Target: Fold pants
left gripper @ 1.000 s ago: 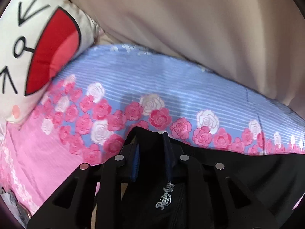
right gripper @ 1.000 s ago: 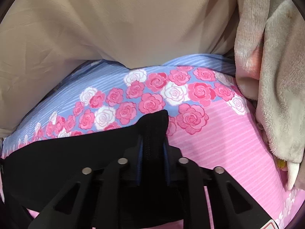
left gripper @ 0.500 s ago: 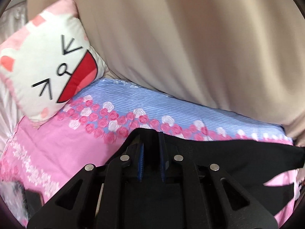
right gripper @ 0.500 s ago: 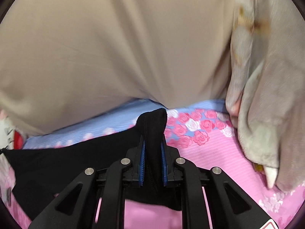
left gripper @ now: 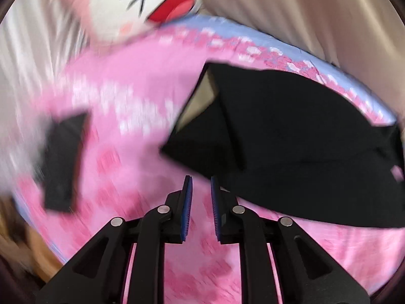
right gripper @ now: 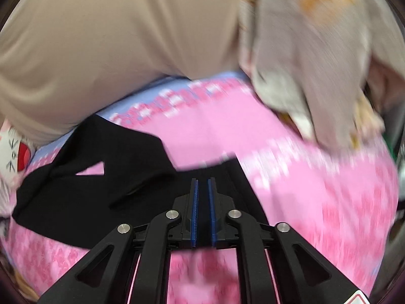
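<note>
The black pants [left gripper: 291, 136] lie in a loose heap on the pink flowered bed sheet [left gripper: 121, 116]; they also show in the right wrist view [right gripper: 101, 177]. My left gripper [left gripper: 200, 185] is open and empty, just in front of the pants' near edge. My right gripper [right gripper: 203, 185] stands over the pants' edge with its jaws slightly apart and nothing between them. Both views are blurred by motion.
A white cartoon-face pillow [left gripper: 152, 2] lies at the far left of the bed. A beige curtain [right gripper: 114, 45] hangs behind. A grey fleece blanket [right gripper: 316, 58] is heaped at the far right. A flat black object [left gripper: 63, 162] lies on the sheet at left.
Both grippers have let go of the pants, opened and pulled back and up. The pants have dropped onto the sheet.
</note>
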A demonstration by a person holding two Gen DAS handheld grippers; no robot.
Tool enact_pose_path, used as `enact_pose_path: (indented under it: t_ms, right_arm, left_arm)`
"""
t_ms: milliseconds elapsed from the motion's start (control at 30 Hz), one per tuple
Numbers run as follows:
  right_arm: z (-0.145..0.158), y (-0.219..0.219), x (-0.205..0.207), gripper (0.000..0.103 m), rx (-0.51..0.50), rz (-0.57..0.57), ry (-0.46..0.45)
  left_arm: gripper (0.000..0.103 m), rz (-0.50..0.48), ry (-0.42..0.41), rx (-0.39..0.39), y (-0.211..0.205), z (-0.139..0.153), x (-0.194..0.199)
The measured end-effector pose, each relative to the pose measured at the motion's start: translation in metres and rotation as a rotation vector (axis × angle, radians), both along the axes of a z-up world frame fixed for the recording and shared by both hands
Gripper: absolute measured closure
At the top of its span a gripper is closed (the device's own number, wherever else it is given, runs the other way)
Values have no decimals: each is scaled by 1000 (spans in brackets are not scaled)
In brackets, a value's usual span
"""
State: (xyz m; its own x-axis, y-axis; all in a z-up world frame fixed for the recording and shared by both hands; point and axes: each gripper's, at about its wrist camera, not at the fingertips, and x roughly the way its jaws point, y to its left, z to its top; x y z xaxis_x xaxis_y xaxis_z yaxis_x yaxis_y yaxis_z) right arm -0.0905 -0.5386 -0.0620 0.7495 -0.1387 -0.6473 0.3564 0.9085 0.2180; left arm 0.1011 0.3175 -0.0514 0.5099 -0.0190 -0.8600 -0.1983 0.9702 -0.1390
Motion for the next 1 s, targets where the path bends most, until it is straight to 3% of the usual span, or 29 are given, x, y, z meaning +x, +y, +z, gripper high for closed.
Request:
enact_pose_path:
  t_ms: [33, 67, 100, 133, 167, 200, 300, 400, 467, 567, 700, 733, 833, 867, 900, 933, 967, 1000]
  right_arm:
    - [-2, 2, -6, 88, 22, -9, -7]
    - [-3, 5, -12, 87, 62, -3, -19]
    - [-3, 8, -13, 78, 93, 4, -29]
    - [-1, 12, -12, 61, 155, 20, -50]
    - [-1, 18, -11, 53, 213, 37, -72]
    - [0, 27, -7, 46, 288, 63, -107]
    - [-3, 50, 20, 42, 463, 166, -160]
    - [-20, 67, 57, 41, 685, 222, -171]
    - [-34, 79, 76, 41, 787, 229, -145]
    - [-50, 95, 80, 41, 771, 121, -64]
    - [-55, 84, 53, 41, 753, -64, -112]
    - [-57, 82, 57, 41, 754, -66, -97]
    - [-63, 80, 82, 43, 758, -52, -83]
    - [-59, 81, 89, 53, 733, -52, -86]
    - [-54, 81, 96, 95, 704, -49, -92]
    - [-50, 80, 105, 94, 677, -39, -92]
    - [-46, 79, 111, 95, 663, -39, -98]
    - [-41, 78, 114, 95, 655, -35, -111]
  left_arm:
    - [81, 21, -27, -90, 4, 2, -7]
    - [62, 32, -48, -140, 7, 4, -12]
    - [37, 38, -81, -199, 4, 10, -14]
    - [27, 41, -113, -245, 0, 14, -15]
    - [18, 41, -142, -297, -6, 17, -14]
    - [18, 38, -147, -332, -14, 18, -12]
    - [17, -23, -108, -489, -44, 11, 10]
    - [17, -23, -31, -563, -67, -5, 34]
    - [18, 10, 15, -566, -76, -16, 48]
    - [17, 83, 64, -631, -75, -31, 55]
    - [17, 116, 27, -683, -65, -35, 56]
    - [17, 118, 19, -693, -64, -36, 58]
    - [22, 121, -3, -690, -66, -34, 70]
    - [32, 123, -5, -685, -69, -32, 74]
    - [47, 129, 7, -678, -71, -32, 79]
    - [58, 141, 21, -681, -72, -33, 82]
    - [87, 142, 22, -690, -72, -33, 84]
    - [98, 135, 24, -697, -71, -33, 84]
